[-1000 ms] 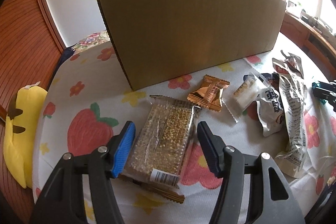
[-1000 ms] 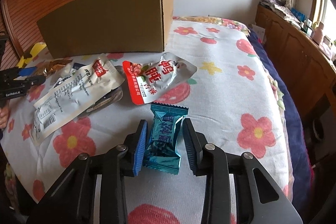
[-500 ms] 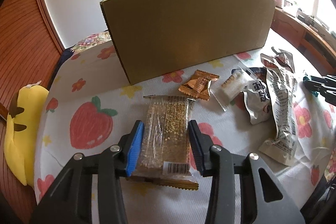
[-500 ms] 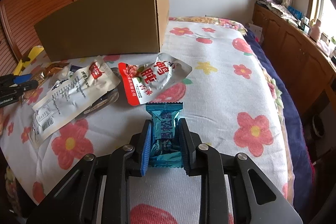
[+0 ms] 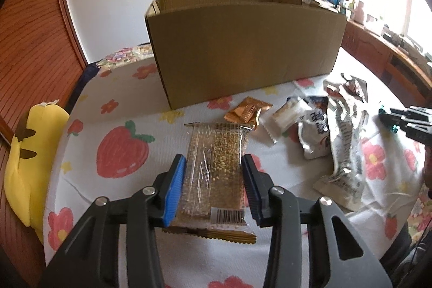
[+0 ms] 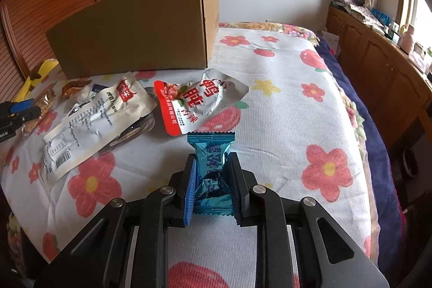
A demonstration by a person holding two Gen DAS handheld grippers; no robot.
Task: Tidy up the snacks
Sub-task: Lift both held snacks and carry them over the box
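Both sets of jaws have closed in the last second: left gripper [image 5: 213, 188] now pinches the sesame bar pack [image 5: 214, 166], right gripper [image 6: 212, 186] pinches the teal candy [image 6: 213, 172]. Both snacks sit low over the bed, ready for the cardboard box [image 5: 243, 45].

Clear grain bar [image 5: 213, 166], teal candy [image 6: 213, 166] (both clamped)

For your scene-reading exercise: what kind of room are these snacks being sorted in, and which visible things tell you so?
Most likely a bedroom. The snacks lie on a bed with a flower-and-strawberry quilt, a yellow plush toy sits at its edge, and wooden cabinets line the wall under the window.
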